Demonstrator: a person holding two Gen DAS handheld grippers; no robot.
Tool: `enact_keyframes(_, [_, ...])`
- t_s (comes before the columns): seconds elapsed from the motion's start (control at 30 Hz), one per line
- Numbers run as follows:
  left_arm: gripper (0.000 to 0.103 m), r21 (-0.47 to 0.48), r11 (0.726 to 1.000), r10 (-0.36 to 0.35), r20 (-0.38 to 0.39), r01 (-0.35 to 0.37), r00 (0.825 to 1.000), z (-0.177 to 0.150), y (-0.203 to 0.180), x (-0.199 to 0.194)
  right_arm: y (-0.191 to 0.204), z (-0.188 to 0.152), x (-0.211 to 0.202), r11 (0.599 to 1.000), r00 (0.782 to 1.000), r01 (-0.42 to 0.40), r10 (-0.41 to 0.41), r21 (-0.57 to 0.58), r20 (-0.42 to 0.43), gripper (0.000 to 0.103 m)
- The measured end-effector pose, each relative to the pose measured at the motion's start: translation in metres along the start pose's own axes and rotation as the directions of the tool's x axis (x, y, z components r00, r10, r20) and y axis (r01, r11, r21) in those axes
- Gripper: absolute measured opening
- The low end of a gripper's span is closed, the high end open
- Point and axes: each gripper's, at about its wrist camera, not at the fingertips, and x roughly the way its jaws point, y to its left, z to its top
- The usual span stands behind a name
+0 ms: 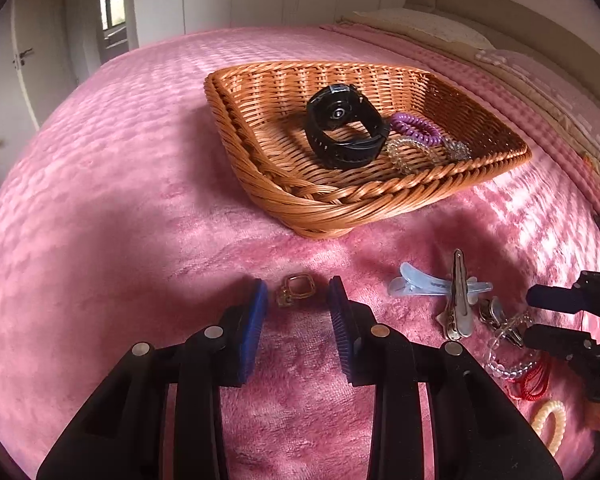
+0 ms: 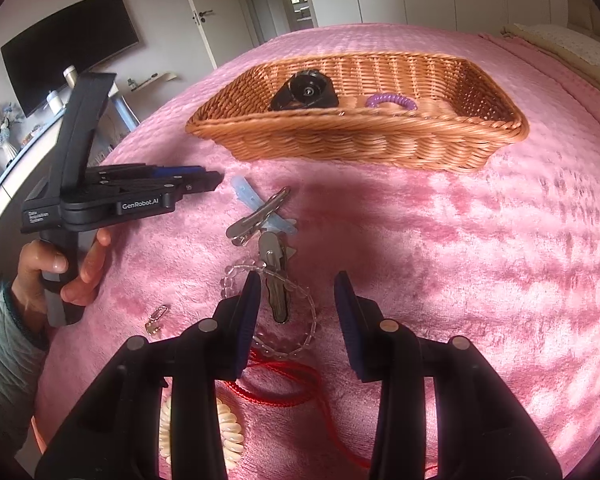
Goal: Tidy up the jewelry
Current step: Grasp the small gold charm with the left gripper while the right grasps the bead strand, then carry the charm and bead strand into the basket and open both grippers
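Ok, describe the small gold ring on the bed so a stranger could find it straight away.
Start at the wicker basket on the pink bedspread and come toward its near corner. On the bare fabric in front of it, left of the pile of hair clips, lies the gold ring, between the blue fingers of the left gripper. It lies alone, small and squarish, touching nothing else.

- Brown woven wicker basket [image 1: 236, 128] sits far on the pink plush bedspread [image 1: 100, 220].
- In it: black wristwatch [image 1: 342, 128], purple coil hair tie [image 1: 414, 126] to its right.
- Near, left: small gold ring [image 1: 294, 290].
- Near, right: pale blue hair clip [image 1: 436, 285] under a silver metal clip [image 1: 459, 296].
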Motion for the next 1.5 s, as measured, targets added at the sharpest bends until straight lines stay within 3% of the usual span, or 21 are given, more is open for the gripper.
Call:
enact_keyframes(0.07, [0.030,0.007,1.000,-0.019,0.000,0.019,1.000,-0.002,-0.001,-0.001,0.006,0.000,0.004,0.999,1.000,0.020,-0.020,-0.028,-0.010,0.034])
enact_keyframes(0.1, [0.030,0.012,1.000,-0.025,0.001,0.025,1.000,-0.002,-0.002,-0.001,0.009,-0.001,0.004,0.998,0.999,0.040,-0.041,-0.038,-0.008,0.028])
enact_keyframes(0.13, [0.027,0.018,0.999,-0.029,0.003,0.028,1.000,-0.004,-0.004,-0.002,0.011,-0.002,0.005,0.998,0.999,0.051,-0.052,-0.042,-0.010,0.010])
enact_keyframes(0.17, [0.020,0.022,0.999,-0.032,0.004,0.032,0.999,-0.005,-0.005,-0.002,0.011,-0.003,0.005,0.998,0.999,0.050,-0.050,-0.043,-0.007,0.006])
enact_keyframes(0.23, [0.014,0.031,0.999,-0.044,0.000,0.044,0.999,-0.006,-0.007,-0.003,0.008,-0.003,0.003,0.998,0.999,0.047,-0.047,-0.031,0.004,0.006])
enact_keyframes(0.53, [0.009,0.035,0.999,-0.023,0.022,0.023,0.999,-0.006,-0.010,-0.005,-0.011,-0.004,-0.017,0.997,0.995,0.028,-0.034,0.066,0.091,0.006])
enact_keyframes(0.8, [0.009,-0.022,0.993,-0.114,0.090,0.117,0.989,-0.012,-0.006,-0.033,-0.014,0.004,-0.038,0.996,0.990,-0.010,-0.003,0.094,0.140,0.006])
enact_keyframes(1.03, [0.009,-0.063,0.961,-0.254,0.180,0.269,0.950,-0.011,-0.008,-0.073,-0.002,0.019,-0.069,0.997,0.982,-0.008,-0.006,0.075,0.188,0.006])
enact_keyframes(1.13, [0.009,-0.054,0.953,-0.281,0.226,0.299,0.933,-0.002,-0.013,-0.091,0.001,0.035,-0.085,0.998,0.975,0.013,-0.026,0.061,0.222,0.006])
enact_keyframes(1.3, [0.009,-0.010,0.957,-0.274,0.298,0.290,0.915,0.028,-0.030,-0.118,-0.002,0.070,-0.104,0.998,0.958,0.041,-0.050,0.038,0.282,0.006])
enact_keyframes(1.5, [0.009,-0.018,0.981,-0.176,0.363,0.195,0.915,0.072,-0.050,-0.117,-0.017,0.123,-0.096,0.994,0.945,0.092,-0.103,0.051,0.311,0.006])
